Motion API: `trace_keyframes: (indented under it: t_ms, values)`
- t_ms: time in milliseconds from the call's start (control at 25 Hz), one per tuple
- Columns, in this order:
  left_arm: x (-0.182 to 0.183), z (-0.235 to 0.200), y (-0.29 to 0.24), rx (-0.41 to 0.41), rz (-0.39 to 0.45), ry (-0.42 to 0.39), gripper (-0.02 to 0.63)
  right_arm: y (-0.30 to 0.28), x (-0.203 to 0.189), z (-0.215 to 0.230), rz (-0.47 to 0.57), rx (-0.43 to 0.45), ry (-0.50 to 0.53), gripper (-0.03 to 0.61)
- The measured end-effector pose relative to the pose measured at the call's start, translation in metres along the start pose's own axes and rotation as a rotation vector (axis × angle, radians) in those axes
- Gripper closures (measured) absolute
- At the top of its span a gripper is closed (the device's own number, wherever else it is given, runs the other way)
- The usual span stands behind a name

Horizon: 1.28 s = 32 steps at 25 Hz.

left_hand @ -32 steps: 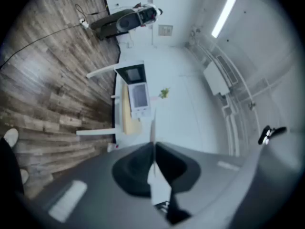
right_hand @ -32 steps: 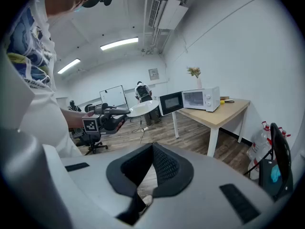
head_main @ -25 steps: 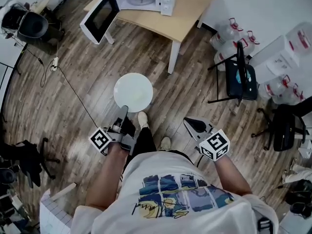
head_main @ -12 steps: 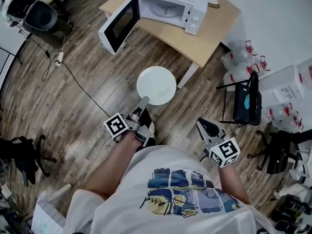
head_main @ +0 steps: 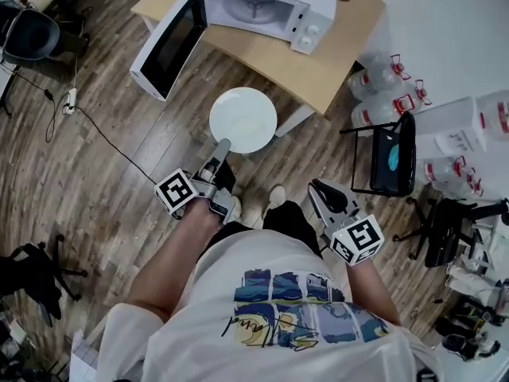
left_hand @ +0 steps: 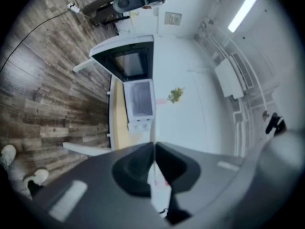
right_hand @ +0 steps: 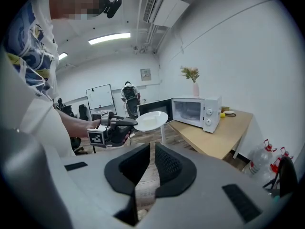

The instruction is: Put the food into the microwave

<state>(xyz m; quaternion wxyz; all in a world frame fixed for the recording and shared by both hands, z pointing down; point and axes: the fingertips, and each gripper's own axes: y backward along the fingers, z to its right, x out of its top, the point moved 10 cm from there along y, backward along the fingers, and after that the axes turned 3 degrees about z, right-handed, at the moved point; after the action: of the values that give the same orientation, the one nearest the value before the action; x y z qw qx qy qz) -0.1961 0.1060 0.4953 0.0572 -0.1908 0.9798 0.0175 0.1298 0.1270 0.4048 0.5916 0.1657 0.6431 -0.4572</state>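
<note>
Left gripper (head_main: 222, 146) held level, jaws clamped on a plate (head_main: 243, 119) rim — right gripper (head_main: 316, 188) tilted downward, jaws nearly together, empty.

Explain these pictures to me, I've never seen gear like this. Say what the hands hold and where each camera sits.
There is no robot here. A person stands on a wooden floor with a hand-held two-jaw gripper in each hand. The top-down picture comes from a camera on the person's head. The other two come from cameras riding on the grippers, each looking along its own jaws. The left gripper is clamped on the rim of a white plate, which looks bare. The right gripper holds nothing, and its jaws are close together. Ahead, a microwave sits on a wooden table with its door swung open.
</note>
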Motion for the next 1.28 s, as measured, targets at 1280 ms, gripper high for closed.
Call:
trace_keyframes:
  t_ms: [1280]
  values:
    - [0.151, -0.072, -0.301, 0.103, 0.225, 0.001, 0.592, -0.118, 0.103, 0.253, -0.037, 0.038, 0.012, 0.568]
